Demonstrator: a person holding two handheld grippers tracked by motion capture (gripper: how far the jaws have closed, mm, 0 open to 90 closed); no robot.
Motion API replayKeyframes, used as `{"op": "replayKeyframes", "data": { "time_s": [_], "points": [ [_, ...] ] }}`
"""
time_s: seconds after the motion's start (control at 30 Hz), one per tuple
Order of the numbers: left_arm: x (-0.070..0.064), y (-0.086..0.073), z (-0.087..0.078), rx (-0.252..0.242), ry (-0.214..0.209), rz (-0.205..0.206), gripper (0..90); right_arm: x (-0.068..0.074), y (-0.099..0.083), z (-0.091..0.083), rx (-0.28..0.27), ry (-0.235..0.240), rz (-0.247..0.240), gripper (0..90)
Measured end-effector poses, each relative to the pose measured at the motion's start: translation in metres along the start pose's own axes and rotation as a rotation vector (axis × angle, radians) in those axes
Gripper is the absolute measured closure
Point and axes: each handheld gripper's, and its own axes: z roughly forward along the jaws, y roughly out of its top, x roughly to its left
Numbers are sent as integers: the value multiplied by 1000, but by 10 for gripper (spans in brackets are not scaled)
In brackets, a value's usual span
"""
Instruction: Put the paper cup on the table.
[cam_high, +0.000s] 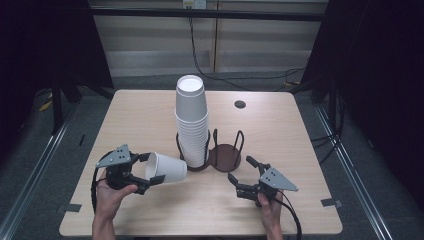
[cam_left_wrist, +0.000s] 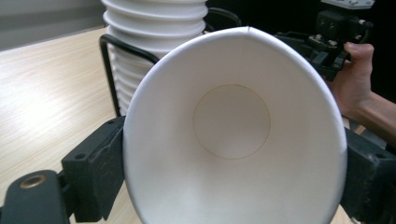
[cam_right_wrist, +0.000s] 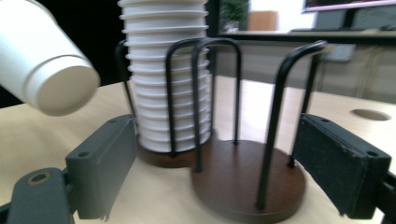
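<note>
A white paper cup (cam_high: 166, 168) is clamped at its rim by the left gripper (cam_high: 145, 173), lower left of frame. It lies on its side, long axis horizontal, base pointing right toward the two-bay cup holder (cam_high: 214, 152). The empty bay (cam_right_wrist: 247, 179) is nearer the right gripper (cam_high: 241, 177), which is spread and empty. A cup stack (cam_high: 191, 120) fills the left bay.

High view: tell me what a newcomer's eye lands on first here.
The tall stack of white cups towering in the left bay of the wire holder at mid-table, the right bay bare. Next, the single white cup lying sideways in the left gripper, mouth toward the hand. The right gripper waits open near the holder.
</note>
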Motion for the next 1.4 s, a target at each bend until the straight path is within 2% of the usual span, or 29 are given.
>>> {"op": "replayKeyframes", "data": {
  "time_s": [0.03, 0.1, 0.2, 0.27, 0.37, 0.4, 0.47, 0.53, 0.6, 0.7, 0.83, 0.93, 1.0, 1.07, 1.1, 1.17, 1.23, 1.27, 1.4],
  "points": [
    [1, 4, -1, 17, 18, 7, 114, 1, 0, 0, -5, -2, -1, 126],
    [3, 7, -4, 29, 15, 13, 114, 2, -2, 1, 1, -11, -2, 130],
    [4, 9, -7, 47, 33, 16, 112, 1, -3, 1, -8, -19, 5, 128],
    [7, 10, -8, 78, 61, 14, 112, 1, -3, -1, -24, -13, -3, 127],
    [11, 10, -12, 75, 61, -2, 111, 3, -4, -4, -51, -27, -9, 126],
    [14, 10, -14, 67, 66, -21, 111, 3, -5, -6, -71, -36, -11, 125],
    [16, 10, -15, 67, 67, -33, 111, 4, -5, -7, -70, -40, -14, 125],
    [19, 13, -16, 79, 88, -45, 111, 3, -5, -7, -66, -35, -11, 130],
    [23, 18, -18, 92, 106, -45, 110, 3, -5, -7, -68, -33, -8, 131],
    [25, 20, -19, 99, 109, -44, 110, 2, -5, -6, -69, -33, -6, 133],
    [27, 26, -21, 123, 145, -32, 109, 3, -5, -6, -69, -34, -7, 134],
    [31, 31, -22, 137, 142, -22, 109, 3, -5, -6, -69, -35, -7, 133],
    [34, 36, -24, 157, 165, -28, 109, 3, -5, -6, -69, -35, -7, 133],
    [36, 38, -24, 160, 168, -25, 109, 3, -5, -6, -69, -35, -6, 133],
    [41, 41, -22, 162, 157, -30, 110, 3, -5, -6, -69, -35, -7, 133],
    [44, 43, -21, 178, 170, -24, 110, 3, -5, -6, -69, -35, -7, 133],
    [47, 46, -17, 209, 200, -27, 110, 3, -5, -6, -69, -35, -7, 133],
    [50, 50, -14, 228, 204, -17, 110, 3, -5, -6, -69, -35, -7, 134],
    [54, 55, -11, 242, 208, -19, 109, 3, -5, -6, -69, -34, -6, 133]
  ]
}}
